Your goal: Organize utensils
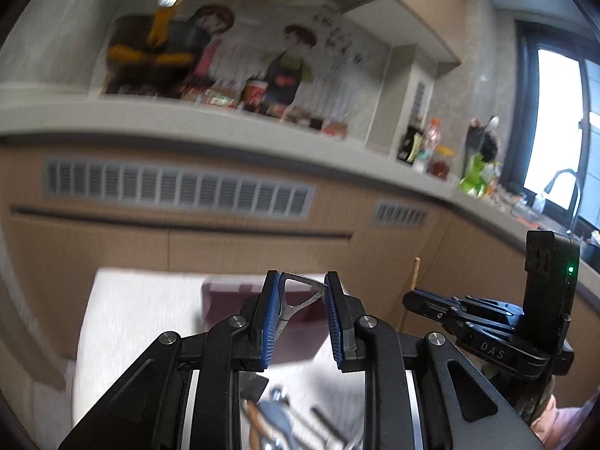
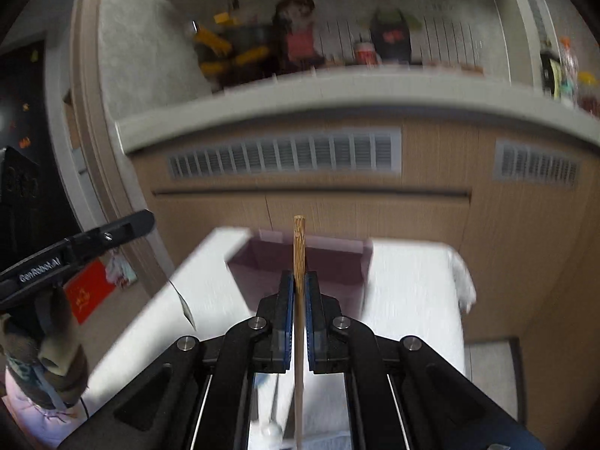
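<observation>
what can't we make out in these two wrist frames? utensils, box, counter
- Metal utensil in the left gripper, left wrist view: its lower part is hidden behind the pad, so its type is unclear.
- Wooden stick in the right gripper, right wrist view: the lower end runs off the bottom edge.
- Pink box: contents hidden by the grippers in both views.
- Loose utensils, left wrist view: blurred and cut off.
- Counter items: motion-blurred.

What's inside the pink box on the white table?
The open pinkish-purple cardboard box on the white cloth-covered table shows only bare inner walls. The thin wooden stick and the right tool holding it hide the middle, so its floor can't be fully seen.
</observation>
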Demonstrator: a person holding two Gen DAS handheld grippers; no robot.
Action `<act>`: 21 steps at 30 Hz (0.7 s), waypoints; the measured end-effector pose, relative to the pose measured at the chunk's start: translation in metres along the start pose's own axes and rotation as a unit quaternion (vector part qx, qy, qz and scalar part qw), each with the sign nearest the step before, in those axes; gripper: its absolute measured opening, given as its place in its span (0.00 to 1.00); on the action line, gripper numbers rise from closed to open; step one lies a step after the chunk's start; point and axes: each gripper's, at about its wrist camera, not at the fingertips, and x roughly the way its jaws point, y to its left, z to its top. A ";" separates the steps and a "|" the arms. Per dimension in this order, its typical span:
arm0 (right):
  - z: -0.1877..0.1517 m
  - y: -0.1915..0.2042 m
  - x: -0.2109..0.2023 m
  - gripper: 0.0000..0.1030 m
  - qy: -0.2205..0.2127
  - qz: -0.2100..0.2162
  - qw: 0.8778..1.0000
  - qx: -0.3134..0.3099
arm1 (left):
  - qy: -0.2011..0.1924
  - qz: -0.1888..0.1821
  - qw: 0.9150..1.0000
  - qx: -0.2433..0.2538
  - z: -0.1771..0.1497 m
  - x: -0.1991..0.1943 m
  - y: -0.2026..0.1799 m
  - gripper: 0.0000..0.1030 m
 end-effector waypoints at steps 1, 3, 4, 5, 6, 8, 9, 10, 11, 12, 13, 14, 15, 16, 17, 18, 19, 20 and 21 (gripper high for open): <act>0.012 0.002 -0.004 0.05 -0.014 -0.001 1.000 -0.006 | -0.006 -0.004 1.000 0.006 0.008 0.001 -0.003 0.24; 0.031 0.006 -0.008 0.05 -0.033 0.000 0.999 -0.019 | -0.016 -0.013 1.000 0.015 0.024 0.005 -0.007 0.24; 0.040 0.006 -0.009 0.05 -0.040 0.002 0.999 -0.025 | -0.019 -0.019 0.999 0.019 0.032 0.008 -0.008 0.24; 0.046 0.009 -0.011 0.05 -0.047 0.003 0.998 -0.030 | -0.021 -0.024 0.999 0.021 0.039 0.011 -0.009 0.24; 0.055 0.008 -0.013 0.05 -0.053 0.004 0.998 -0.033 | -0.026 -0.026 0.999 0.022 0.047 0.014 -0.009 0.24; 0.073 0.009 -0.014 0.05 -0.073 -0.001 0.997 -0.040 | -0.033 -0.030 0.999 0.024 0.062 0.021 -0.009 0.24; 0.081 0.010 -0.014 0.05 -0.081 -0.004 0.996 -0.045 | -0.034 -0.033 0.999 0.020 0.068 0.025 -0.007 0.24; 0.090 0.010 -0.015 0.05 -0.090 -0.009 0.995 -0.047 | -0.033 -0.036 0.999 0.016 0.074 0.030 -0.006 0.24; 0.097 0.009 -0.013 0.05 -0.097 -0.013 0.994 -0.047 | -0.031 -0.041 0.999 0.012 0.078 0.035 -0.003 0.24; 0.102 0.012 -0.015 0.05 -0.101 -0.015 0.994 -0.049 | -0.032 -0.043 0.999 0.009 0.082 0.040 -0.001 0.24; 0.108 0.011 -0.010 0.05 -0.107 -0.018 0.993 -0.049 | -0.032 -0.041 0.999 0.008 0.085 0.045 0.002 0.24; 0.113 0.011 -0.007 0.05 -0.113 -0.023 0.992 -0.050 | -0.033 -0.041 0.999 0.007 0.086 0.048 0.003 0.24; 0.116 0.010 -0.005 0.05 -0.114 -0.025 0.992 -0.053 | -0.034 -0.042 0.999 0.004 0.087 0.053 0.005 0.24; 0.120 0.008 0.003 0.05 -0.116 -0.030 0.991 -0.052 | -0.033 -0.044 0.998 0.000 0.088 0.058 0.009 0.24; 0.122 0.006 0.010 0.05 -0.115 -0.033 0.992 -0.050 | -0.032 -0.045 0.998 -0.004 0.087 0.063 0.011 0.24; 0.122 0.005 0.017 0.05 -0.110 -0.033 0.992 -0.049 | -0.033 -0.044 0.998 -0.008 0.085 0.069 0.015 0.24; 0.122 0.003 0.025 0.05 -0.106 -0.034 0.993 -0.045 | -0.033 -0.044 0.998 -0.012 0.082 0.075 0.019 0.24; 0.120 0.000 0.033 0.05 -0.103 -0.036 0.993 -0.043 | -0.031 -0.045 0.998 -0.017 0.079 0.082 0.023 0.24; 0.119 -0.001 0.039 0.05 -0.099 -0.038 0.993 -0.043 | -0.028 -0.045 0.998 -0.022 0.074 0.089 0.026 0.24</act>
